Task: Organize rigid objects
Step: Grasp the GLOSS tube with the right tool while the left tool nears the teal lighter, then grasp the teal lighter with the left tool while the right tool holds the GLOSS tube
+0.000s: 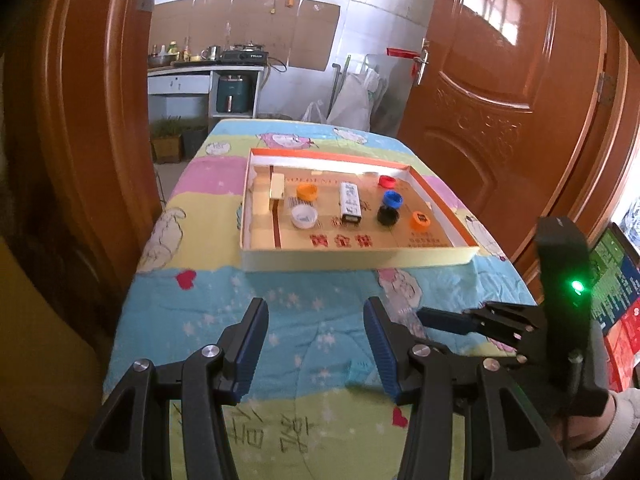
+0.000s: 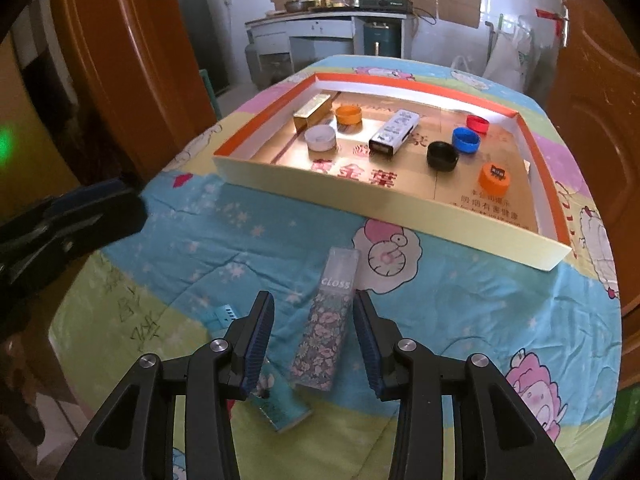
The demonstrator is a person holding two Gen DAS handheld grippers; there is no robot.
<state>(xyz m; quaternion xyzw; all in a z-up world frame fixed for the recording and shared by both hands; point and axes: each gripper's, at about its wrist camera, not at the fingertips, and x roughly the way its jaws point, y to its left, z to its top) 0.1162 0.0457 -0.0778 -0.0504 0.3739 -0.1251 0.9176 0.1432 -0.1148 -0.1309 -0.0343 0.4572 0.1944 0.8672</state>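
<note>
Most of the sorting looks done: the shallow tray (image 2: 384,216) already holds a gold box (image 2: 312,110) at its 10 o'clock corner, a white cap (image 2: 320,138) and an orange cap (image 2: 349,114) beside it, a silver box (image 2: 394,132) in the middle, and red (image 2: 477,123), blue (image 2: 466,140), black (image 2: 442,156) and printed orange (image 2: 495,178) caps toward 2 and 3 o'clock. Two pieces are left outside on the quilt: a floral box (image 2: 324,328) labelled "GLOSS" and a teal box (image 2: 280,404) at 7 o'clock from it (partly hidden by a finger). The right gripper (image 2: 314,344) straddles the floral box with its jaws spread, the right pad seemingly at its edge, nothing clamped. The left gripper (image 1: 318,350) waits at 6 o'clock of the tray, jaws released over bare cloth. The surface is a cartoon-print quilt (image 2: 460,320), soft and wrinkled, so boxes may sit unevenly. Orange-brown doors (image 1: 492,80) flank a doorway onto a kitchen counter (image 1: 200,68).
</note>
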